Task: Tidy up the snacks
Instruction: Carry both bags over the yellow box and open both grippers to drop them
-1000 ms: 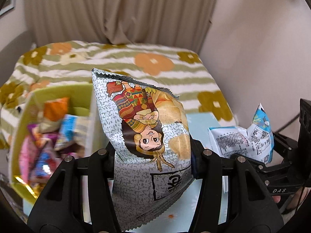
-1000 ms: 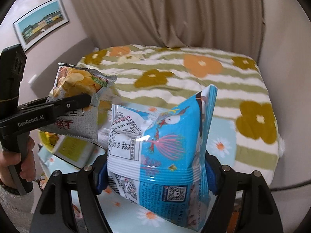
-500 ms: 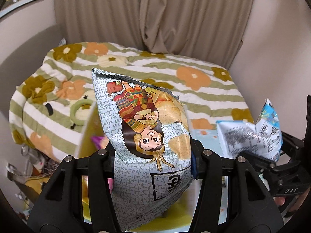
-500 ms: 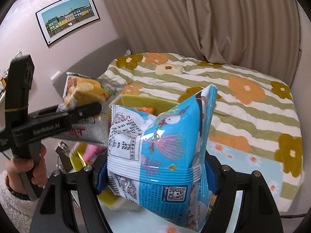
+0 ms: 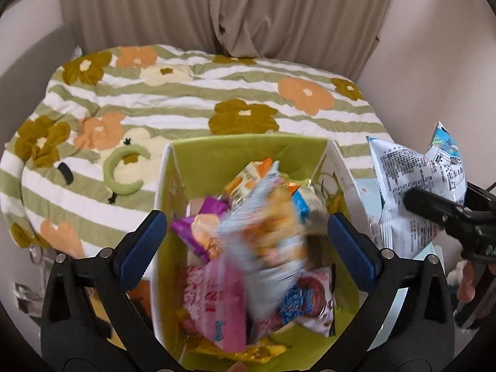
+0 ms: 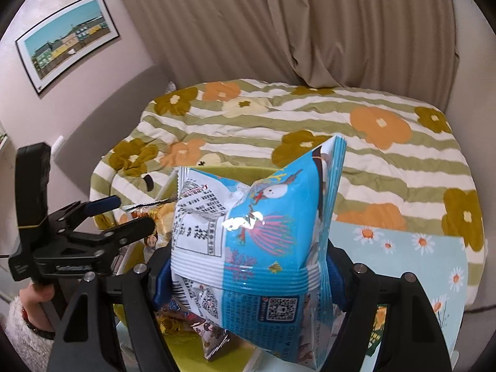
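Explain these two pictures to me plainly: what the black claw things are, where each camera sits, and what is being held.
No robot here: a person holds a hand-held gripper in each hand, and each one carries a wide-angle camera that looks out along its two fingers.

The left wrist view looks down into a green storage box full of snack packets. The left hand-held gripper has just been opening; its jaws now stand wide apart, and a blurred grey chip bag shows between them, free of the pads, over the box.

The right wrist view shows the right hand-held gripper shut on a blue snack bag, with the left gripper off to the left side. Beyond lies a bed under a striped floral quilt, with a curtain behind.
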A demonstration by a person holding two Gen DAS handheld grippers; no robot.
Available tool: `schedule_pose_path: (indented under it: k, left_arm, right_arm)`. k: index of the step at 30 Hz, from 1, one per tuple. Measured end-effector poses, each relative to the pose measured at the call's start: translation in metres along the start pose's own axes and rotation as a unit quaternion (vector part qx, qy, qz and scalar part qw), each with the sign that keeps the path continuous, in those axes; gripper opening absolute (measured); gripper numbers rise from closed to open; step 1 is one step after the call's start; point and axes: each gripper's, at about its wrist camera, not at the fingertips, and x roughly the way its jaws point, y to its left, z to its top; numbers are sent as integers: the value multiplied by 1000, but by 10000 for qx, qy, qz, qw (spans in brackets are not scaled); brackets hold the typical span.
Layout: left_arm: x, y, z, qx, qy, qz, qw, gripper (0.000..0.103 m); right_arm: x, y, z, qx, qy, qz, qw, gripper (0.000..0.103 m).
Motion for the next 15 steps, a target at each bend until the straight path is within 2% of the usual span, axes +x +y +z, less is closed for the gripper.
schedule_pose_path:
  k: [6,15]
  left_arm:
    - [-15,18,-14,-65,27,-136,9999,103]
    - [-27,31,-15,-43,-83,-161,9998,102]
  right_arm:
    - [5,11,2,36,79,-252,9996,73]
    - [32,30,30,117,186,-501,9985,75]
